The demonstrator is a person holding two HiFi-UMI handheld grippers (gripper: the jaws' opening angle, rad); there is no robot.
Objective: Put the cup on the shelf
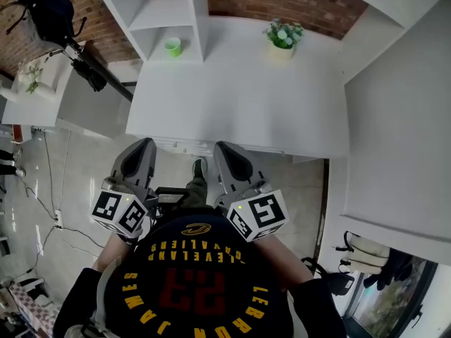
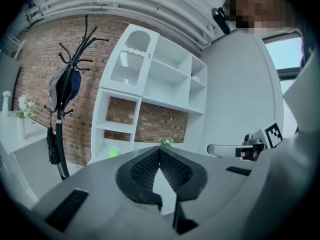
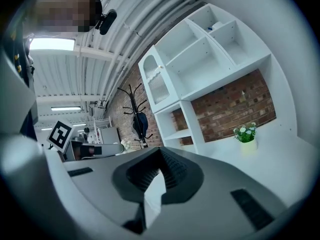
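We read CLEVELAND CAVALIERS, 23 on shirt (image 1: 197, 280). Cup (image 1: 173, 46) sits in a shelf (image 1: 163, 11) cubby. Left hand-held gripper (image 1: 144, 145) and right hand-held gripper (image 1: 224, 148) are both pressed together, empty, just off the counter (image 1: 239, 104) near edge.

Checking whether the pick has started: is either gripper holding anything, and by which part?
Nothing is held: left gripper and right gripper are shut, empty; the green cup stands in the shelf.
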